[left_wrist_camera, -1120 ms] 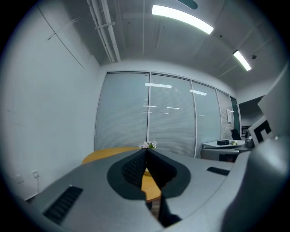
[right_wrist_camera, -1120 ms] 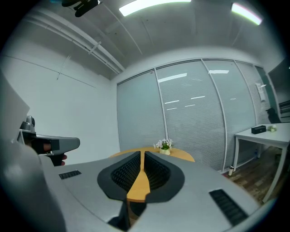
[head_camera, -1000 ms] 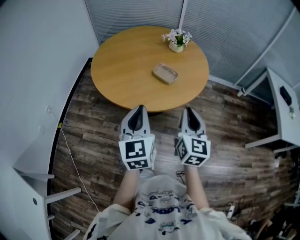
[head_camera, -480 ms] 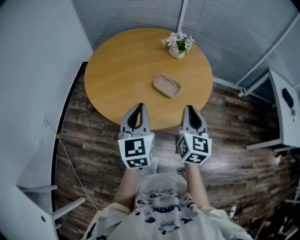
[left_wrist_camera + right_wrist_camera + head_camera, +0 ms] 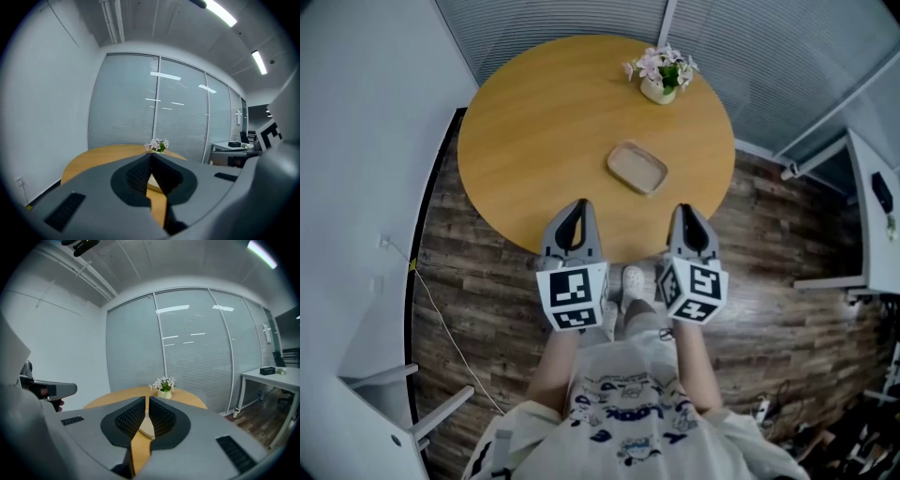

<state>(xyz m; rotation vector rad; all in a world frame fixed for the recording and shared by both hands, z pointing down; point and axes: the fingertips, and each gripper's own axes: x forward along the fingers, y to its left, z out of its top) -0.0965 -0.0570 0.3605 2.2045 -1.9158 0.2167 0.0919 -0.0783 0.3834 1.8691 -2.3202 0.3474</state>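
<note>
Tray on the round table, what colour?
Light tan tray, paler than the orange-brown table; the head view shows it best.

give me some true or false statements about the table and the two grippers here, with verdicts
The flower pot stands on the round table near its far edge. True.
The beige tray lies on the floor. False: it lies on the table.
The left gripper grips the tray. False: its jaws are together on nothing, short of the tray.
The tray lies between the flower pot and the right gripper. True.
</note>
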